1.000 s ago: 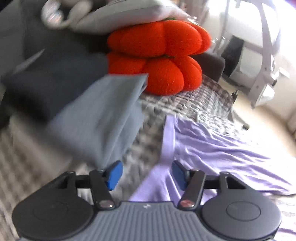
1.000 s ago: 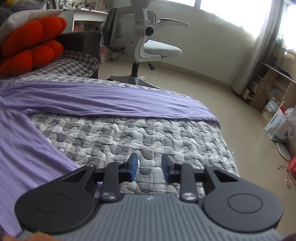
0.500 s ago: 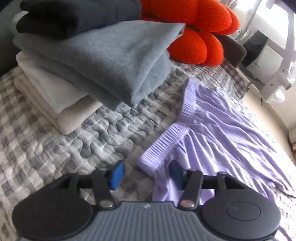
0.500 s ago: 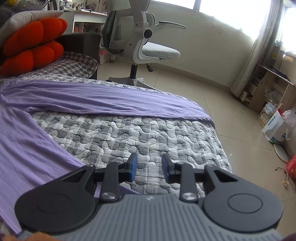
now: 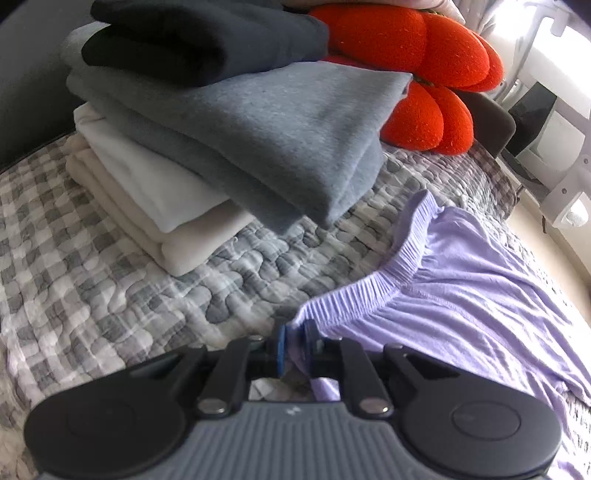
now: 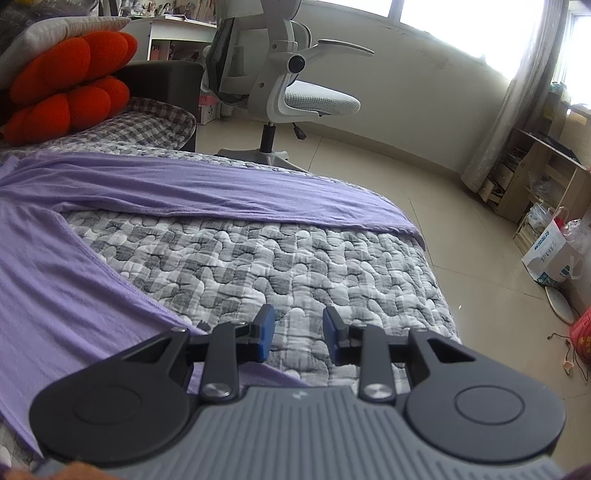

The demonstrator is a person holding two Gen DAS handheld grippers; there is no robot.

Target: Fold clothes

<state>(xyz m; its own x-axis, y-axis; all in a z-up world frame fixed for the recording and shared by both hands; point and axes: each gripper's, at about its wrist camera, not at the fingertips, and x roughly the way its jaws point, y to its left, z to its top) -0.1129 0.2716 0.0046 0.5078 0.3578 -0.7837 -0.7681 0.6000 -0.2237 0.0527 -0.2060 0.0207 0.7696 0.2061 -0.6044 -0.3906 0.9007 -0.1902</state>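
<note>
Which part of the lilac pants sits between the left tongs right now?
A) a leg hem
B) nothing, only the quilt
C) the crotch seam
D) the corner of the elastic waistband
D: in the left wrist view the left tongs are closing on the gathered corner of the elastic waistband of the lilac pants.

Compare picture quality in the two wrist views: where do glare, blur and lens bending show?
Left wrist: soft focus on the folded stack; washed-out glare top right; the left tongs are closing on the purple waistband. Right wrist: sharper; the window is blown white; the wall and floor edge bow.
</note>
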